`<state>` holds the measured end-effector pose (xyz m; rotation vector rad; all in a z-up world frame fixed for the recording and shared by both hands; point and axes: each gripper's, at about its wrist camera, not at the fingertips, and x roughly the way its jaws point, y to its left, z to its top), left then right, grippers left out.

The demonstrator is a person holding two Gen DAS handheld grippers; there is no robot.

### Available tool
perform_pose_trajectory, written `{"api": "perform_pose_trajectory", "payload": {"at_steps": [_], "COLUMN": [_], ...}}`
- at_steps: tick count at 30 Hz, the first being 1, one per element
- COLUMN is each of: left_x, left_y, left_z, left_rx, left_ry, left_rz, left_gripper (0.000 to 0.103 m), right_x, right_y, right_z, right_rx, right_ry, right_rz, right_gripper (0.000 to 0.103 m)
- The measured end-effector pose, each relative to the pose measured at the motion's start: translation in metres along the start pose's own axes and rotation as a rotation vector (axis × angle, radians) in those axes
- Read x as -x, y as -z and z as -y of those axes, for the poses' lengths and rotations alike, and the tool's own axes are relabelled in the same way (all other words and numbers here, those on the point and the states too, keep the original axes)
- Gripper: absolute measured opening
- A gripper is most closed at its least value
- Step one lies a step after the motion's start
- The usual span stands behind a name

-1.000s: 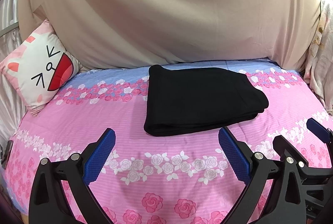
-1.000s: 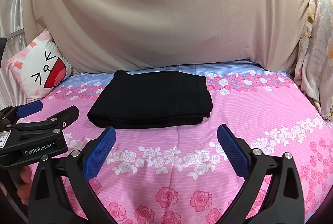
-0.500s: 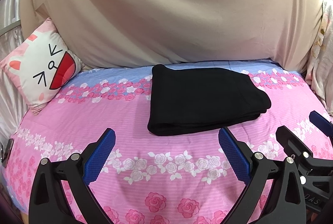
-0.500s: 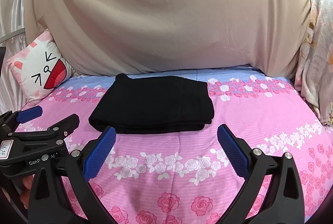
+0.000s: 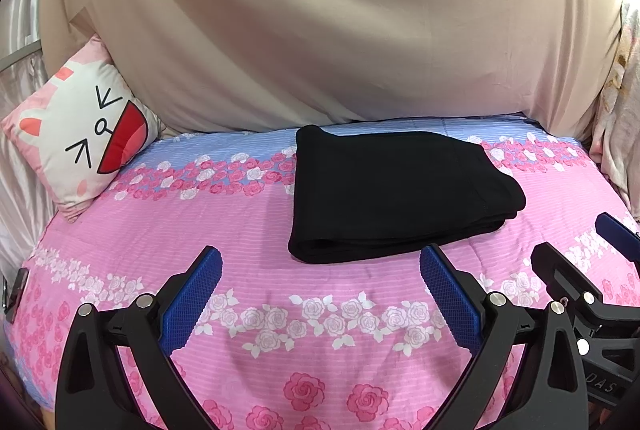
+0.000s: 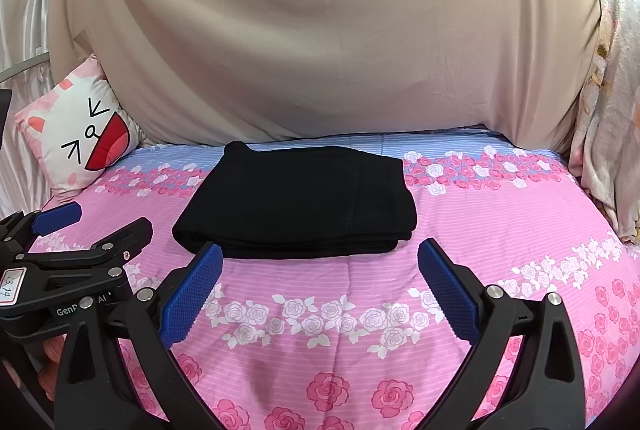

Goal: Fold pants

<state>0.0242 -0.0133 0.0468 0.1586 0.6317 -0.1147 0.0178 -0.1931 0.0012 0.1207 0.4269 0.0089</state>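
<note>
Backed slightly off since a second ago, both the left hand-held gripper (image 5: 320,294) and right hand-held gripper (image 6: 318,290) spread wide and empty, black pants (image 6: 296,200) folded at twelve o'clock on the bed (image 6: 500,230), suggesting folding complete.

1. Pants (image 5: 392,194): solid black, no pattern showing.
2. Bed cover (image 5: 248,230): pink with fine pale stripes, bands of white and deep pink roses, a blue strip along the far edge.
3. Cushion (image 5: 86,134): white and pink cartoon face, red mouth, black line eyes.
4. Left tool (image 5: 320,294) and right tool (image 6: 320,290): black frames, blue textured pads.
5. Backdrop sheet (image 6: 320,30): plain beige.
</note>
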Motion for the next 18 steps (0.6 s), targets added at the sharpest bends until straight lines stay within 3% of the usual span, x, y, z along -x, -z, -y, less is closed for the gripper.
{"api": "perform_pose_trajectory", "payload": {"at_steps": [11,18], "left_x": [-0.0006,-0.0032], "left_y": [0.0006,0.0007], "left_z": [0.0004,0.0016], "left_rx": [0.014,0.009], "left_ry": [0.001,0.036], "left_rz": [0.024,-0.010], "left_gripper": [0.098,0.098], "right_x": [-0.0016,-0.0011], "right_y": [0.0023,0.0042], "right_z": [0.0013,0.0062], "right_rx": [-0.001,-0.013], "right_ry": [0.000,0.010], "right_rz": [-0.007,-0.009], "right_gripper": [0.096,0.096]}}
